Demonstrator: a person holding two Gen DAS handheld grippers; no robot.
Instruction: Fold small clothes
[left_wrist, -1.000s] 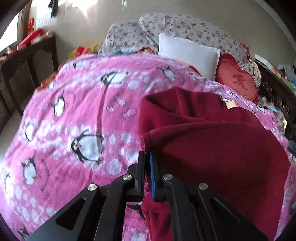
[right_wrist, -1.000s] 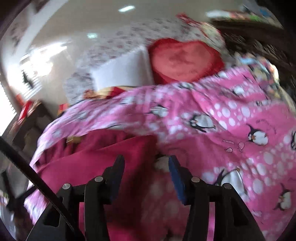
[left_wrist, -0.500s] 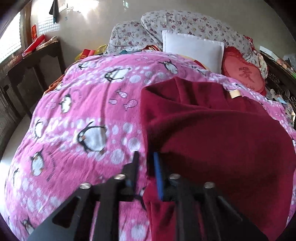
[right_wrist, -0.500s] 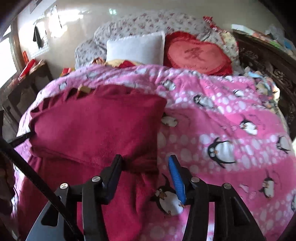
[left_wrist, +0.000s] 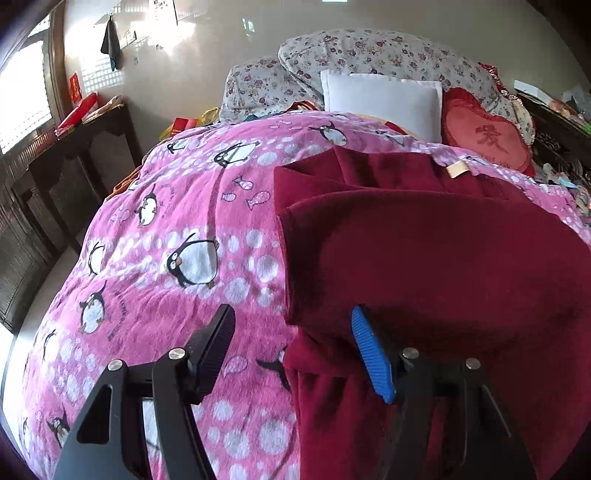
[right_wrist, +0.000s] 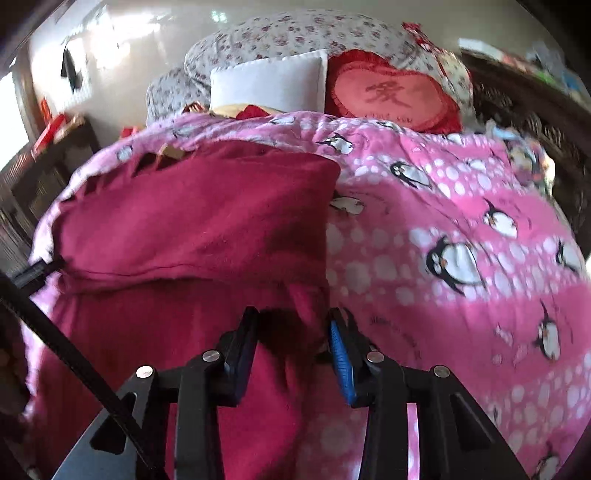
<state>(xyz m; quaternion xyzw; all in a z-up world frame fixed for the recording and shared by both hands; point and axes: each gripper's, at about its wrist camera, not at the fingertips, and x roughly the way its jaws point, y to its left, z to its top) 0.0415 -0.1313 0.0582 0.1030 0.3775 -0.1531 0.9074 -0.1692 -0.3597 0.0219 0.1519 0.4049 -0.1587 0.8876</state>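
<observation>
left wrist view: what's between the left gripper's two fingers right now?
Left gripper is open. Between its fingers lie pink penguin blanket and the left edge of the folded maroon garment, ungripped. Shows in the left wrist view.

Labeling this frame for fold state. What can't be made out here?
- Near end of the dark red garment: left wrist view, cut off by the bottom edge and the left gripper.
- Right gripper contact with the cloth: right wrist view, fold bunches between the open fingers; unclear.
- Tan label: too small to read.
- Penguin blanket at right: motion-blurred.
- Garment type: folded, indeterminate.
</observation>
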